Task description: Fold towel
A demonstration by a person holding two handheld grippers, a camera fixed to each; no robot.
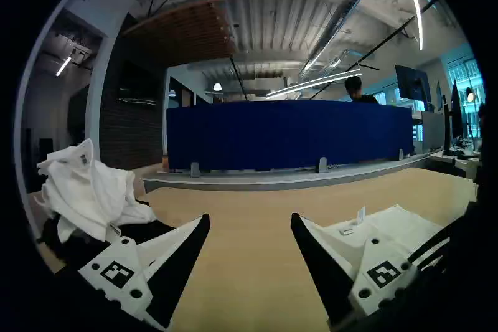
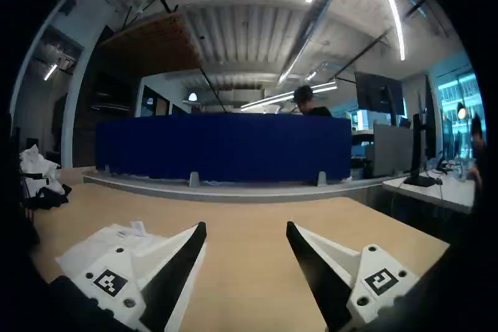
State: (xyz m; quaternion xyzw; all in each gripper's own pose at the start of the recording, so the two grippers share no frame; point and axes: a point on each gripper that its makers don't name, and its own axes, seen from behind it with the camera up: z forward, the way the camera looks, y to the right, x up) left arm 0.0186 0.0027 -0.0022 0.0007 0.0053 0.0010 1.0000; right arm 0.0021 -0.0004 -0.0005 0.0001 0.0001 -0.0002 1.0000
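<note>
The left tongs and right tongs are hovering over the wooden worktop with fingers spread wide, gripping nothing — the flat white towel is lying between them, a crumpled white heap sitting at the far left.

long ceiling light strips glare white overhead, and the pale table below is evenly lit with soft, faint shadows. both views are sharp in the middle; straight lines bow toward the edges.
</note>
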